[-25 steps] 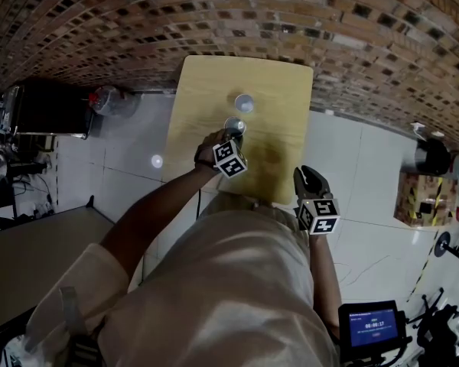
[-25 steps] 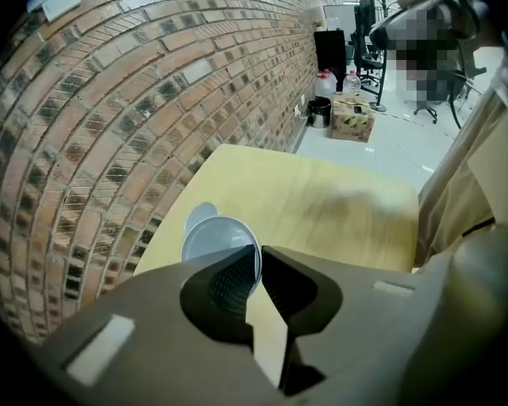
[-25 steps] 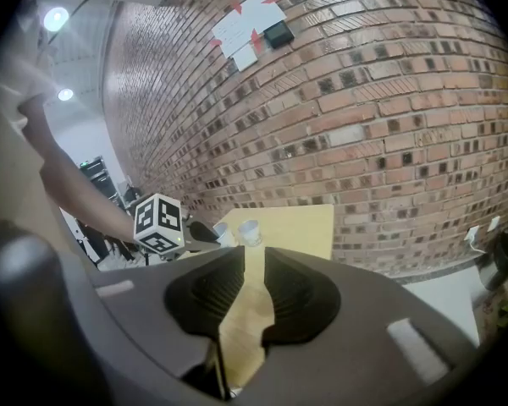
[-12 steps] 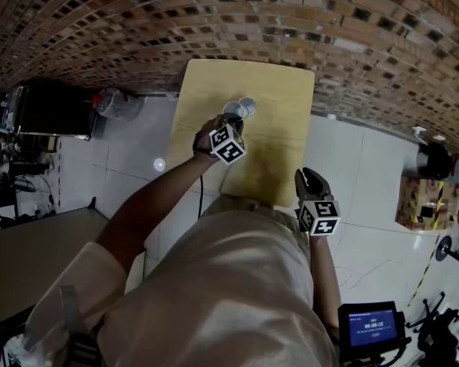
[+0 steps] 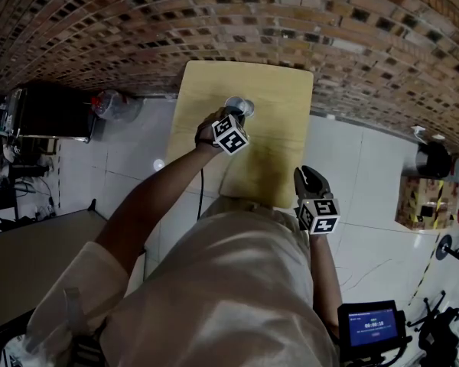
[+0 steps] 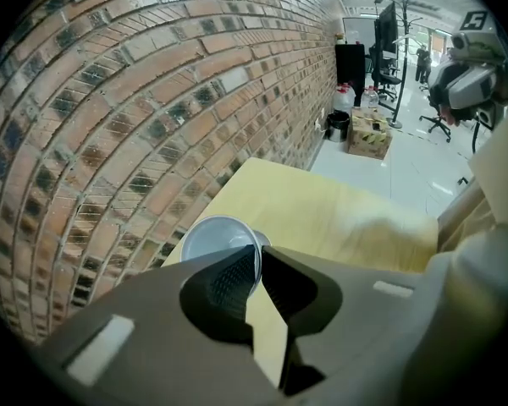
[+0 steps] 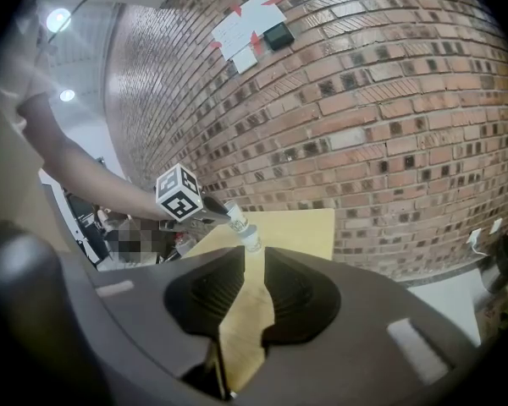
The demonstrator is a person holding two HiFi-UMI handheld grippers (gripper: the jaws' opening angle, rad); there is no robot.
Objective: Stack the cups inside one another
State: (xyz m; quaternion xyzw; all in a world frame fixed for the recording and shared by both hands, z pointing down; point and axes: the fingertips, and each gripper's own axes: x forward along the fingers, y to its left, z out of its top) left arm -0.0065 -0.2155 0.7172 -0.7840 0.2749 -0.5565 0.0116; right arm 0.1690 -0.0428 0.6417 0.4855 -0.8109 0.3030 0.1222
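left gripper (image 6: 259, 259) fingers pinch tilted cup (image 6: 213, 240) by its rim, second cup (image 7: 251, 244) just beyond them; misaligned rims could jam and topple it. right gripper (image 7: 244, 286) released, empty.

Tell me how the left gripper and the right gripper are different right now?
The left gripper is shut on the rim of a cup; the right gripper is open and holds nothing. The left gripper reaches out over the table toward the brick wall; the right gripper sits back by the table's near corner. Both carry a cube with square markers.
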